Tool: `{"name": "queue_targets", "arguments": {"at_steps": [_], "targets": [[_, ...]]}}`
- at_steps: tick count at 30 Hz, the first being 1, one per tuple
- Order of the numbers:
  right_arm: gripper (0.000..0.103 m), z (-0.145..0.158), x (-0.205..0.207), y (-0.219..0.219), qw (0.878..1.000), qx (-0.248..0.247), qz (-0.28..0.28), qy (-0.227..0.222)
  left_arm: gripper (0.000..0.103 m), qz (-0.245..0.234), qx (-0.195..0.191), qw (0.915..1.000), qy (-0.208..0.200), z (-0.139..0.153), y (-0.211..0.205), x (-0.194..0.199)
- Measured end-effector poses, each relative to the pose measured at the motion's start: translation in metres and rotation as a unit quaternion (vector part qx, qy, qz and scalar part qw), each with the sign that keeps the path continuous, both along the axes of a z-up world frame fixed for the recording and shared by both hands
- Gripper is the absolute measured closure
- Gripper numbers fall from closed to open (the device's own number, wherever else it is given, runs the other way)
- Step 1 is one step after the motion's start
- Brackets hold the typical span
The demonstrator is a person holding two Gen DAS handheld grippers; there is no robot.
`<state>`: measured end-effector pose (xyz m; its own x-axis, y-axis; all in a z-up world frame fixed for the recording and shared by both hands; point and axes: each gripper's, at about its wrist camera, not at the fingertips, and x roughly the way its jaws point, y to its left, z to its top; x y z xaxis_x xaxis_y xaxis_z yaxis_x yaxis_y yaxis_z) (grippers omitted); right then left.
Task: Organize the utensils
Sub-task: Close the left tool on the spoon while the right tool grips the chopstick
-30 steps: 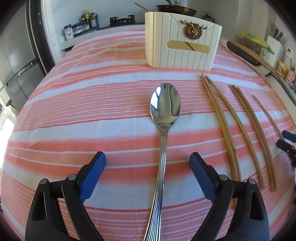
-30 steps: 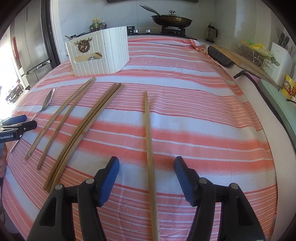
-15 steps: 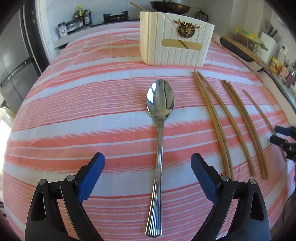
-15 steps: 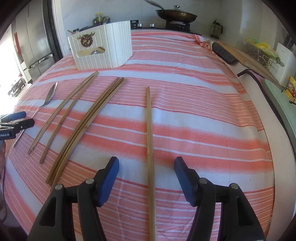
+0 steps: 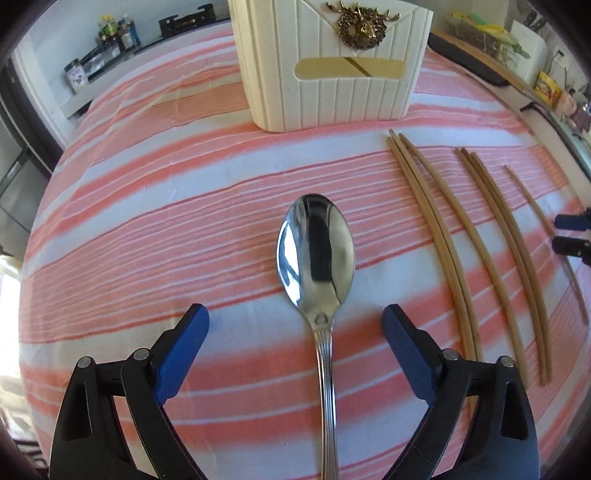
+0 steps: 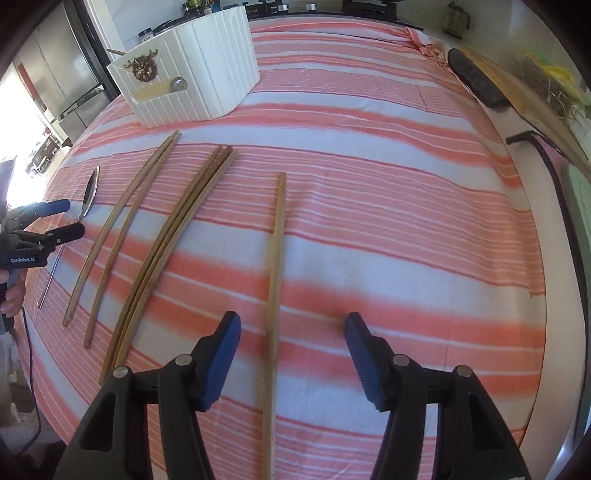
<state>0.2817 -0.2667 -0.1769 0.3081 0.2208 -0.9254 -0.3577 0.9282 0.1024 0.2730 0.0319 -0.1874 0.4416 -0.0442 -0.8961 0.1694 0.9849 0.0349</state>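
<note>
A steel spoon lies bowl-up on the striped cloth, its handle running between the blue pads of my left gripper, which stands open above it without touching. A lone wooden chopstick lies between the fingers of my right gripper; the jaws are closing and the pads are clear of the stick. Several more chopsticks lie in pairs to the left. The white ribbed utensil holder with a brass stag badge stands at the back. My left gripper also shows in the right wrist view over the spoon.
The cloth-covered table ends at a counter edge on the right, where a dark board and a black cable lie. A fridge stands at the far left. Jars sit on a shelf behind the table.
Both grippers have moved forward along the table towards the holder. The left one now straddles the spoon's neck instead of its handle end. The right jaws have narrowed slightly around the lone chopstick.
</note>
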Motion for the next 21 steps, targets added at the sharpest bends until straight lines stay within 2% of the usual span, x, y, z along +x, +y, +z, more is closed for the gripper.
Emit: {"name": "queue_targets", "arguments": {"at_steps": [4, 5, 6, 7, 8, 10, 12, 17, 21], "targets": [[0.050, -0.002, 0.031, 0.023, 1.000, -0.020, 0.011, -0.008, 0.008, 0.012, 0.002, 0.9998, 0.014, 0.000, 0.000, 0.020], [0.057, -0.003, 0.038, 0.028, 0.999, -0.027, 0.010, -0.013, 0.018, 0.010, -0.010, 0.9997, 0.018, 0.001, 0.000, 0.021], [0.066, -0.002, 0.044, 0.032, 0.999, -0.032, 0.008, -0.021, 0.036, 0.010, -0.018, 0.9997, 0.014, 0.004, 0.000, 0.021], [0.089, -0.003, 0.050, 0.034, 0.999, -0.033, 0.006, -0.024, 0.048, 0.007, -0.016, 0.9998, 0.008, 0.007, -0.001, 0.020], [0.096, -0.002, 0.054, 0.035, 0.999, -0.031, 0.002, -0.022, 0.061, 0.003, -0.015, 0.9999, 0.007, 0.010, -0.002, 0.019], [0.096, 0.001, 0.056, 0.031, 0.999, -0.019, -0.014, -0.024, 0.061, 0.006, -0.023, 0.9997, 0.007, 0.011, 0.000, 0.017], [0.096, 0.016, 0.047, 0.024, 0.999, 0.011, -0.024, -0.045, 0.061, 0.013, -0.037, 0.9992, -0.006, 0.019, 0.006, 0.009], [0.096, 0.089, -0.001, 0.012, 0.988, 0.081, -0.010, -0.133, 0.061, 0.015, -0.080, 0.9940, -0.073, 0.069, 0.023, -0.029], [0.096, 0.139, -0.039, 0.005, 0.976, 0.109, 0.003, -0.187, 0.061, 0.006, -0.104, 0.9871, -0.122, 0.108, 0.033, -0.062]]}}
